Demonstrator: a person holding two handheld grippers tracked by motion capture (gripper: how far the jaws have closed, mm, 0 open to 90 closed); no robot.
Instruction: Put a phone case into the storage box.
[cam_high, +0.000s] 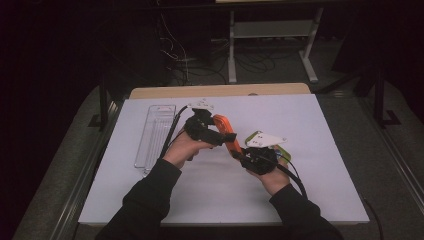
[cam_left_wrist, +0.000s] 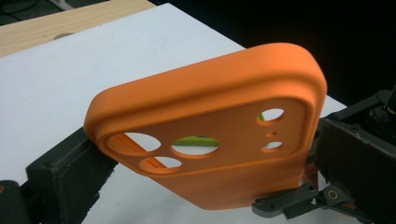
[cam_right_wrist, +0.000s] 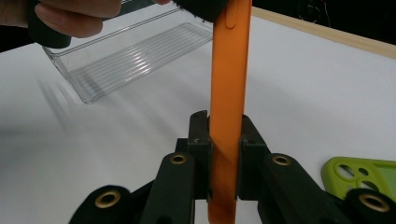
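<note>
An orange phone case (cam_high: 223, 125) hangs above the white table (cam_high: 310, 130), held between both grippers. My left gripper (cam_high: 224, 136) is shut across its width; in the left gripper view the case (cam_left_wrist: 210, 107) with its camera cut-outs spans from one black pad (cam_left_wrist: 65, 172) to the other. My right gripper (cam_high: 238, 154) is shut on the case's lower edge, and in the right gripper view the case (cam_right_wrist: 229, 70) stands edge-on and upright between the jaws of that gripper (cam_right_wrist: 226, 135). A green phone case (cam_right_wrist: 364, 175) lies flat on the table.
A clear ribbed plastic tray (cam_high: 155, 132) lies on the table's left side, also seen as the tray (cam_right_wrist: 130, 51) behind the orange case. A wooden strip (cam_high: 220, 91) runs along the table's far edge. Desk legs and cables stand on the floor beyond.
</note>
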